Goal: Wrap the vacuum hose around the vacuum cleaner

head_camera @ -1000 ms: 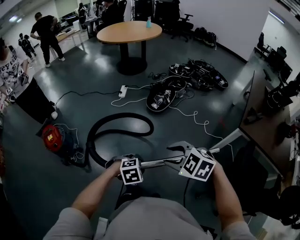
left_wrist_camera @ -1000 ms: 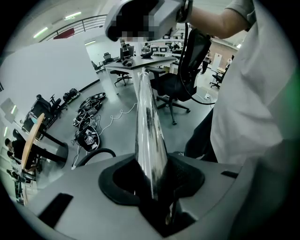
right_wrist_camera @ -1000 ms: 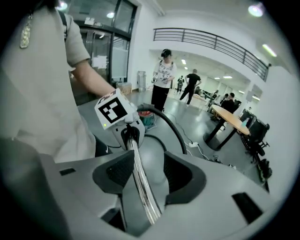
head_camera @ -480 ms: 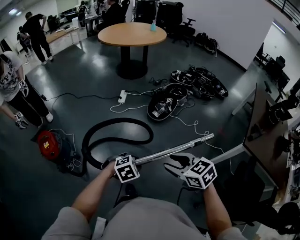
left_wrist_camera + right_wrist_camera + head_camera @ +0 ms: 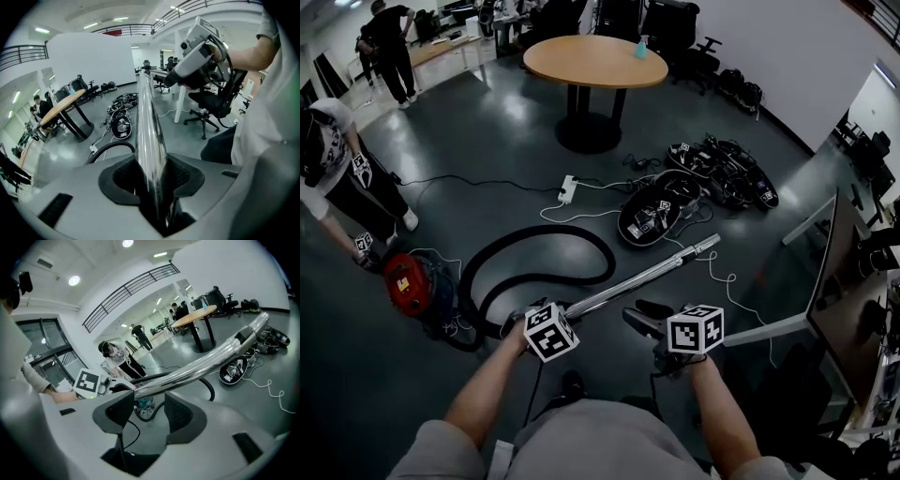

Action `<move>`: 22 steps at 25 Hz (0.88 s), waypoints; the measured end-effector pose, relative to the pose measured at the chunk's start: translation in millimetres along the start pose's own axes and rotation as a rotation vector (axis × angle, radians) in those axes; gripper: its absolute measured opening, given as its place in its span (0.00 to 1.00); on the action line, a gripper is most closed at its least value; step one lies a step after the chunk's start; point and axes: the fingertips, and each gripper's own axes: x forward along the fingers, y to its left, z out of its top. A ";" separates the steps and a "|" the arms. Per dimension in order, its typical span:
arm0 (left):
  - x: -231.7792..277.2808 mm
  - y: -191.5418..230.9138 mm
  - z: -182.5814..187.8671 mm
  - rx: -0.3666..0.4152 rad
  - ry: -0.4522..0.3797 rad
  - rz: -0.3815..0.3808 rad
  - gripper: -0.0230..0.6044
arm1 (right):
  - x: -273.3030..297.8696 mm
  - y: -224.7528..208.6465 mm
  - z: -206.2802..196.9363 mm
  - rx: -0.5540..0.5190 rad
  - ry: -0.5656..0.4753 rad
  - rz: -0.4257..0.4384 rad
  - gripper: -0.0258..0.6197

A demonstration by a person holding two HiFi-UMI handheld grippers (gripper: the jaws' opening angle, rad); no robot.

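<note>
The red vacuum cleaner [image 5: 409, 284] sits on the floor at the left. Its black hose [image 5: 546, 230] lies in a loop beside it. A shiny metal wand [image 5: 642, 277] runs from the hose end up to the right. My left gripper [image 5: 525, 323] is shut on the wand's near end; in the left gripper view the wand [image 5: 147, 117] fills the gap between the pads of the left gripper [image 5: 151, 168]. My right gripper [image 5: 642, 314] hovers just on the near side of the wand. It is open: the wand [image 5: 201, 362] passes beyond its tips, with nothing between the pads of the right gripper [image 5: 149, 404].
A round wooden table [image 5: 595, 61] stands at the back. A power strip [image 5: 569, 189] with white cable and a pile of black gear [image 5: 694, 183] lie beyond the wand. A person [image 5: 337, 178] stands close to the vacuum. A desk [image 5: 853, 281] borders the right.
The wand's far end has swung away from me and to the right, with the left gripper still on its near end. The right gripper has come off the wand and rolled, ending below it.
</note>
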 end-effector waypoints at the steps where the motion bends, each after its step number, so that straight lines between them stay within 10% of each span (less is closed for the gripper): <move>1: -2.2 6.4 -3.3 -0.015 -0.006 0.011 0.28 | 13.5 -2.2 4.3 0.020 0.004 -0.006 0.33; 15: 1.1 62.1 17.2 -0.316 -0.097 0.169 0.28 | 130.6 -23.3 78.1 0.334 -0.095 0.124 0.44; 22: 10.9 81.8 55.8 -0.447 -0.118 0.283 0.29 | 147.2 -28.0 113.3 0.289 -0.065 0.271 0.44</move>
